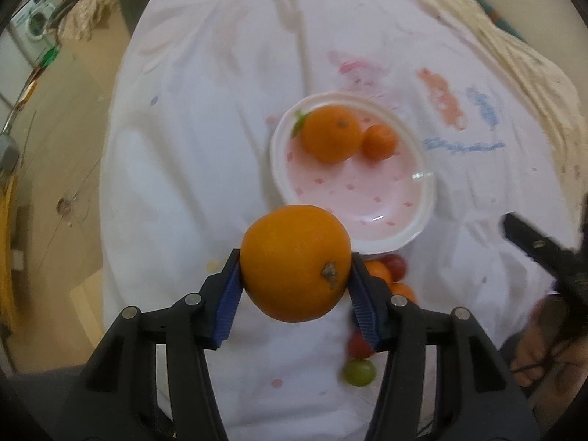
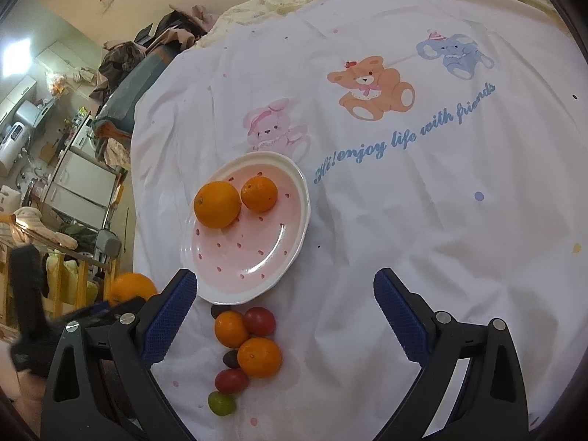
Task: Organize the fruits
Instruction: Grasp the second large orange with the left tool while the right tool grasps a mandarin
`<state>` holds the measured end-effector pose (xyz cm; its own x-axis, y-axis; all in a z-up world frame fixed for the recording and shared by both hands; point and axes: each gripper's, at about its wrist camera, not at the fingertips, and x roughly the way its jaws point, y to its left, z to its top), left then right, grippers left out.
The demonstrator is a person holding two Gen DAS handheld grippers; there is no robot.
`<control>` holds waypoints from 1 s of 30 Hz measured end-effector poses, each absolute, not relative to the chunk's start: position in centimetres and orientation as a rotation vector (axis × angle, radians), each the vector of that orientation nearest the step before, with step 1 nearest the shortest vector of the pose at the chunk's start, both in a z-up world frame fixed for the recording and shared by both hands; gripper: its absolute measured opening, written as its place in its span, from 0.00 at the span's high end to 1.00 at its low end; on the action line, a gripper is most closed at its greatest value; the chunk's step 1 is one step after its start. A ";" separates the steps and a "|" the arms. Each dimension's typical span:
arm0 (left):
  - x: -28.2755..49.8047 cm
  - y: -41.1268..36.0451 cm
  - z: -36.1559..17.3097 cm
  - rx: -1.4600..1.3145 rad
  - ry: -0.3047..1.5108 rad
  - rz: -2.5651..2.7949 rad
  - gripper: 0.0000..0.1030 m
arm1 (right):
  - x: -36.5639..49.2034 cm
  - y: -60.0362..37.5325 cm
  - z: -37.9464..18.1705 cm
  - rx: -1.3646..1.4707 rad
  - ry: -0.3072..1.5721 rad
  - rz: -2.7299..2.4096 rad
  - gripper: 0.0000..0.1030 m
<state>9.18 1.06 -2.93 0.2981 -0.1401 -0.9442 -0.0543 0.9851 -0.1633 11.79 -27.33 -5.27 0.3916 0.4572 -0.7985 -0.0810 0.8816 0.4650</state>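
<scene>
The left gripper (image 1: 296, 281) squeezes a big round orange (image 1: 296, 262), lifted to join two on the pink spotted plate (image 1: 408, 228). The right gripper (image 2: 284, 318) waits wide open.

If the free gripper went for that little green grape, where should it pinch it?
Across the green grape's round middle, coming straight down from above. It lies at the near end of the fruit row, with a red fruit crowding its far side, so the fingers fit left and right.
</scene>
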 end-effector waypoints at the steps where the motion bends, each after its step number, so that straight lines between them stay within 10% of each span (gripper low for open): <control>1: 9.4 0.9 -2.6 -0.176 1.256 -0.070 0.51 | 11.8 -27.3 -5.4 0.381 1.129 0.356 0.04; 15: 10.1 1.0 -2.5 -0.231 1.189 -0.055 0.51 | 11.8 -25.6 -8.3 0.375 1.272 0.410 0.05; 30: 10.4 0.5 -2.7 -0.248 1.199 -0.063 0.51 | 9.2 -18.4 -13.4 0.131 1.503 0.581 0.44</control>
<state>10.39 0.53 -2.66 0.3655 -0.1788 -0.9135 -0.0828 0.9713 -0.2232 9.20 -18.42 -13.40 -0.0392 0.4373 -0.8985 -0.2802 0.8583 0.4299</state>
